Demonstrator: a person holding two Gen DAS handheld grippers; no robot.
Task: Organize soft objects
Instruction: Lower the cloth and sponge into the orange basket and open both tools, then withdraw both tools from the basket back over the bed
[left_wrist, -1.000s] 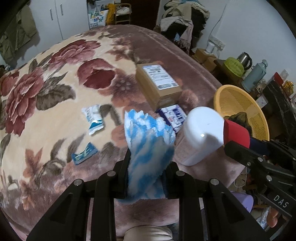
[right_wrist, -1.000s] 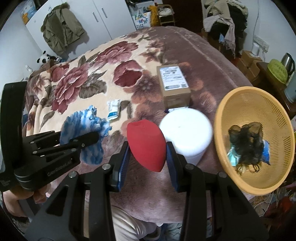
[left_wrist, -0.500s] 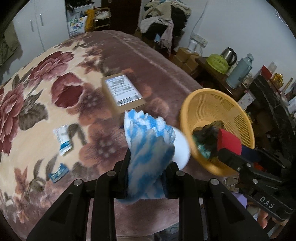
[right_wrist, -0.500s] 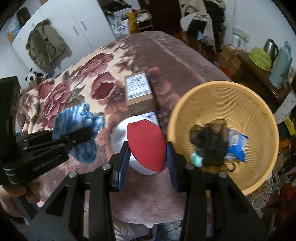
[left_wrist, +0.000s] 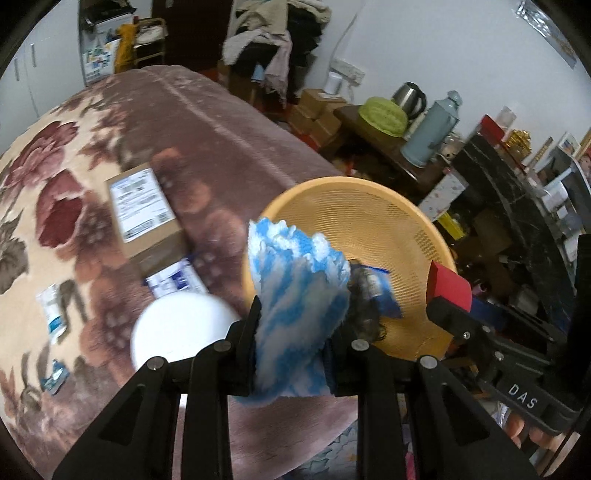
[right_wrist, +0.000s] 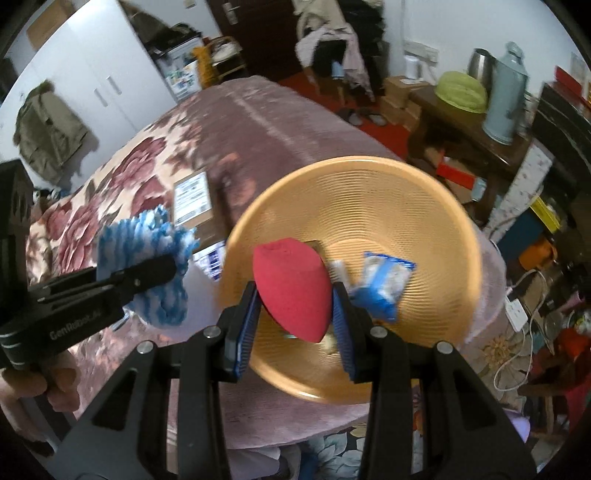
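My right gripper (right_wrist: 295, 295) pinched the red sponge (right_wrist: 291, 286) above the orange basket (right_wrist: 424, 206), near a blue packet (right_wrist: 384, 286) lying inside. My left gripper (left_wrist: 291, 332) clamped the blue-white fluffy cloth (left_wrist: 295, 291) at the basket's rim, beside a white round container (left_wrist: 177, 328).

Floral blanket bed (left_wrist: 221, 122): cardboard box (left_wrist: 146, 214), white roll (left_wrist: 177, 332), small packets (left_wrist: 53, 317), yellow basket (left_wrist: 424, 229) at edge.

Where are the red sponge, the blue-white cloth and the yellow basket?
red sponge (right_wrist: 291, 288), right wrist view, middle of its face.
blue-white cloth (left_wrist: 295, 291), left wrist view, middle of the fluffy bundle.
yellow basket (right_wrist: 417, 206), right wrist view, bare inner wall.
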